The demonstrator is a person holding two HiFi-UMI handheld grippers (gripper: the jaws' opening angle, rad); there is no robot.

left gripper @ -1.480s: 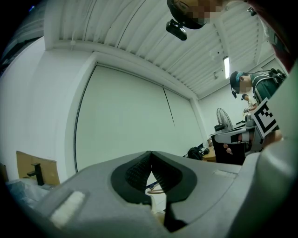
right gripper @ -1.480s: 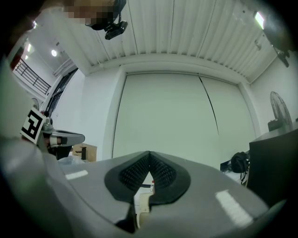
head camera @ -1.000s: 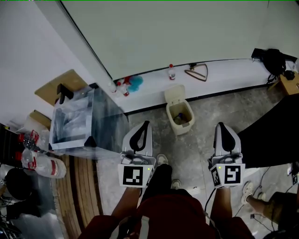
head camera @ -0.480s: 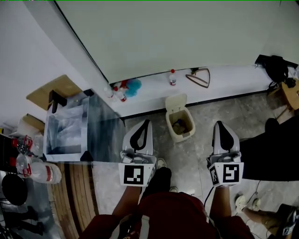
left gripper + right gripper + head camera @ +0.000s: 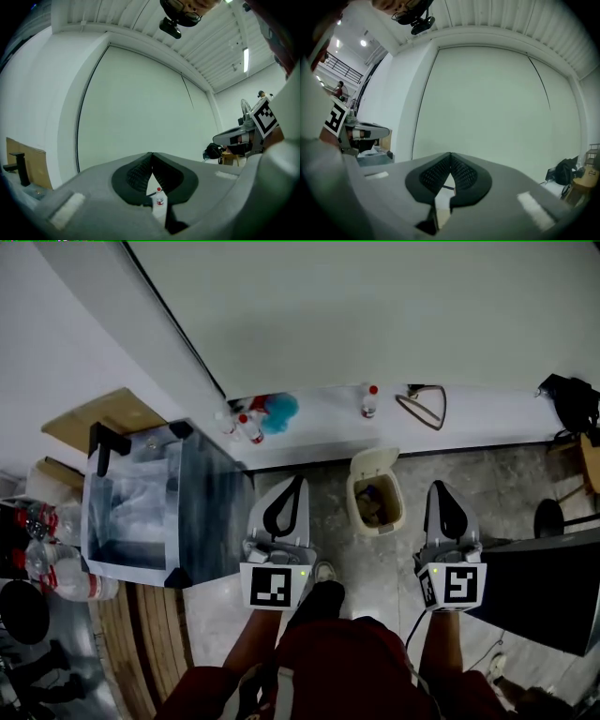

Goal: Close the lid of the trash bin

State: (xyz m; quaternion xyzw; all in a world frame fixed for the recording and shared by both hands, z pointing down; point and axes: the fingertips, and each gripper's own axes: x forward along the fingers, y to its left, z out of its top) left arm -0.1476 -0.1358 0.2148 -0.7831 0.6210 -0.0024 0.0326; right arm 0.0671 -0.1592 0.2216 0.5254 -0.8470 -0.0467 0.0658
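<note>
The trash bin draws nearer!
Its lid stands open; left gripper and right gripper arrive with fingers together, empty.

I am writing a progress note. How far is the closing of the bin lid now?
Done: nothing yet; the lid stands open on the bin, with rubbish visible inside. In hand: the left gripper and right gripper, both shut and empty, flank the bin in the head view, touching nothing. Left: reach the lid and push it down.

Smooth, matt cream plastic trash bin; mottled grey, stone-like floor; clear glossy plastic box, pic left; wood planks below it.
</note>
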